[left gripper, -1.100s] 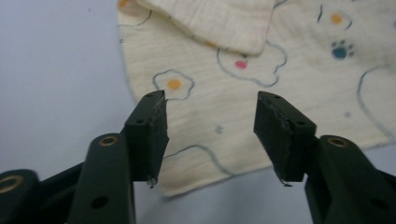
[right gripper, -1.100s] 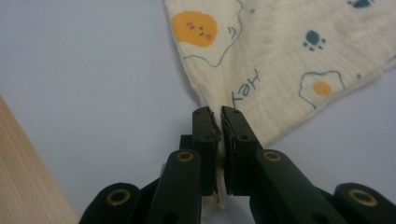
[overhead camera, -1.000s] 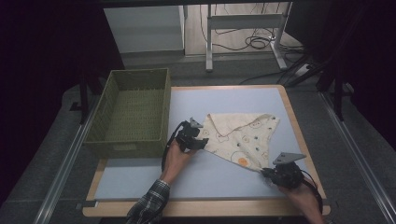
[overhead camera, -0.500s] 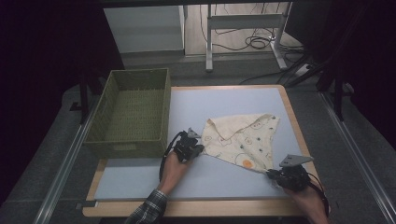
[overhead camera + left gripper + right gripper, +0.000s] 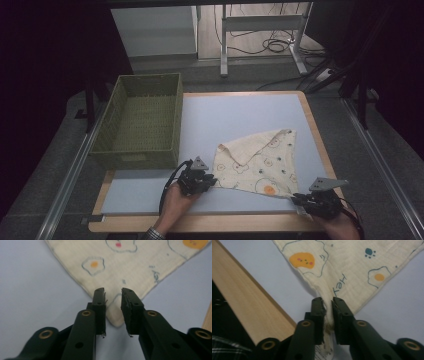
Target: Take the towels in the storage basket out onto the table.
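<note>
Cream muslin printed with fried eggs and paw marks, the cloth [image 5: 260, 162] lay on the blue counter [image 5: 235, 115] just to the right of the green woven basket [image 5: 142, 122], already doubled over into a triangle with one flap folded back across its upper part. As a judgement, the folding stood about midway: one fold was made, and a further fold, and perhaps a move into the basket, was left to do. The right gripper [image 5: 305, 201] sat at the cloth's corner farthest from the basket, close to the counter's wooden near edge, and in the right gripper view its fingers [image 5: 318, 315] were pressed narrow on that corner, the fabric and a label pinched between them. The left gripper [image 5: 205, 182] rested at the cloth's corner nearest the basket's front; in the left gripper view its fingers [image 5: 100, 307] stood a little apart, straddling the tip of the cloth [image 5: 120, 272] without pinching it, so that grasp was not yet made. The basket was empty, well clear of both hands.
</note>
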The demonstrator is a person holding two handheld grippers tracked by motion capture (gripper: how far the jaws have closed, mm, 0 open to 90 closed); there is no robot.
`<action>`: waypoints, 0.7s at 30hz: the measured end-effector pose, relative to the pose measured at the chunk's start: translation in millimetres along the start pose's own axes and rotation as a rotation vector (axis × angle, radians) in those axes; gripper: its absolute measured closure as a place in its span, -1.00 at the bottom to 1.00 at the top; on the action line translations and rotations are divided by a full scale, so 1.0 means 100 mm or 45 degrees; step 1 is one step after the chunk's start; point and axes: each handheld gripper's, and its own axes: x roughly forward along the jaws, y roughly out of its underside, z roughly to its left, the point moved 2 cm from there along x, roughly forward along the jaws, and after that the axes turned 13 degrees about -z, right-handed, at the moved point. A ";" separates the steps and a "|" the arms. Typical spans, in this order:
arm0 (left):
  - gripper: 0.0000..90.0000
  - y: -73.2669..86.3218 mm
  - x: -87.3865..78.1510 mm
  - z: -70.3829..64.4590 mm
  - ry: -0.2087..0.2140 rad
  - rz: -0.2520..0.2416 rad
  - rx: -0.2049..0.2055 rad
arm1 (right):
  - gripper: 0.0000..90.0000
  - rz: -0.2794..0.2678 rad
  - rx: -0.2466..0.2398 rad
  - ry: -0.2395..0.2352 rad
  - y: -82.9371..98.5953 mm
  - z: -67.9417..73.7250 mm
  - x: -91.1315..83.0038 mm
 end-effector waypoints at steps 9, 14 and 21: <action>0.47 -0.51 0.35 -0.02 0.052 -0.044 0.103 | 0.50 -0.096 0.038 0.024 -0.20 -0.20 -0.11; 0.46 -0.69 0.67 -0.10 0.073 -0.028 0.175 | 0.40 -0.124 0.071 0.096 -0.22 -0.40 0.00; 0.46 -0.67 1.04 -0.14 0.063 0.089 0.242 | 0.31 -0.135 0.108 0.115 -0.17 -0.51 0.16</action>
